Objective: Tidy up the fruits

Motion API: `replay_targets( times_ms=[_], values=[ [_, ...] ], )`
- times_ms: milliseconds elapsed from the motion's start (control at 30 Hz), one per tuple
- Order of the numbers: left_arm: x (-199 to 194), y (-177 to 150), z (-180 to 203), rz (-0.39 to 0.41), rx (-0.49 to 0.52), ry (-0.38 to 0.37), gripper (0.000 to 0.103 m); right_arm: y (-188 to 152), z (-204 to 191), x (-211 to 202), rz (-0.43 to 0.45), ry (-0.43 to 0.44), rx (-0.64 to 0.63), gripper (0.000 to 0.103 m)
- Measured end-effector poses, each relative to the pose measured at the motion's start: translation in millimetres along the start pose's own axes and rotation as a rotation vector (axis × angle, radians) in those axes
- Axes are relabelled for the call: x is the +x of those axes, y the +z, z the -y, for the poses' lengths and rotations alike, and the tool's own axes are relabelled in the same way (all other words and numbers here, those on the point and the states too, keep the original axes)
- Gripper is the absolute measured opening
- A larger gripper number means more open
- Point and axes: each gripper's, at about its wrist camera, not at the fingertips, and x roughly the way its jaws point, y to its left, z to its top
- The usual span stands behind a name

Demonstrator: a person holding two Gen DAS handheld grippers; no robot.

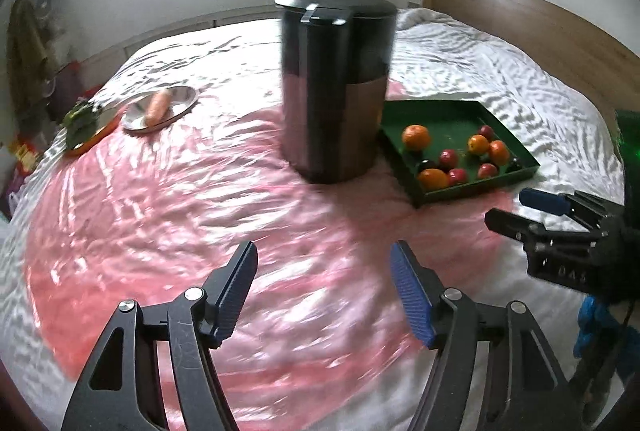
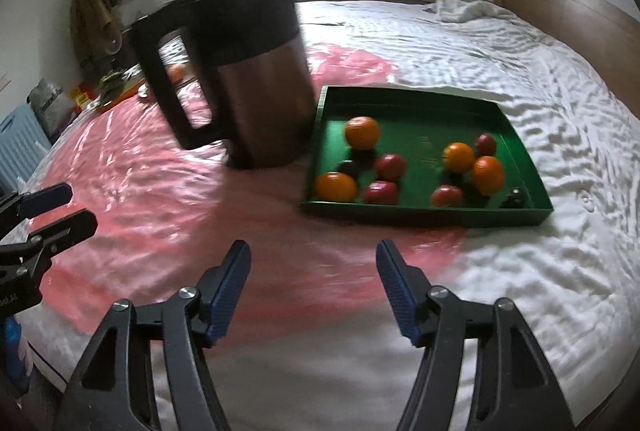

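Note:
A green tray [image 2: 424,101] on the bed holds several oranges [image 2: 362,132], red fruits [image 2: 390,167] and dark fruits [image 2: 515,197]. It also shows in the left wrist view [image 1: 436,109], right of the kettle. My left gripper [image 1: 324,263] is open and empty above the pink sheet. My right gripper [image 2: 313,259] is open and empty, just in front of the tray's near edge. The right gripper also shows at the right of the left wrist view [image 1: 510,209], and the left gripper at the left of the right wrist view [image 2: 76,207].
A tall dark kettle [image 1: 336,83] stands beside the tray's left side. A metal plate with a carrot [image 1: 158,107] and a plate of greens [image 1: 82,119] lie far left. A pink plastic sheet [image 1: 160,231] covers the white bed. A wooden headboard [image 1: 520,15] is behind.

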Motion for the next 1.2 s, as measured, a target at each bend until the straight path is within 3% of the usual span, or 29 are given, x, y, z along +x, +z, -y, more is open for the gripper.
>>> replay_targets(
  times_ms=[400,1200],
  values=[
    [-21.9,-15.3,-30.0,0.051,-0.048,0.042,0.074,-6.3,-54.3,-12.6,0.037,-0.019,-0.055,0.103],
    [-38.9,-25.0,-50.1,0.112,-0.085,0.118,0.096,-11.0,-75.6,-18.3,0.117,-0.065,-0.081,0.103]
  ],
)
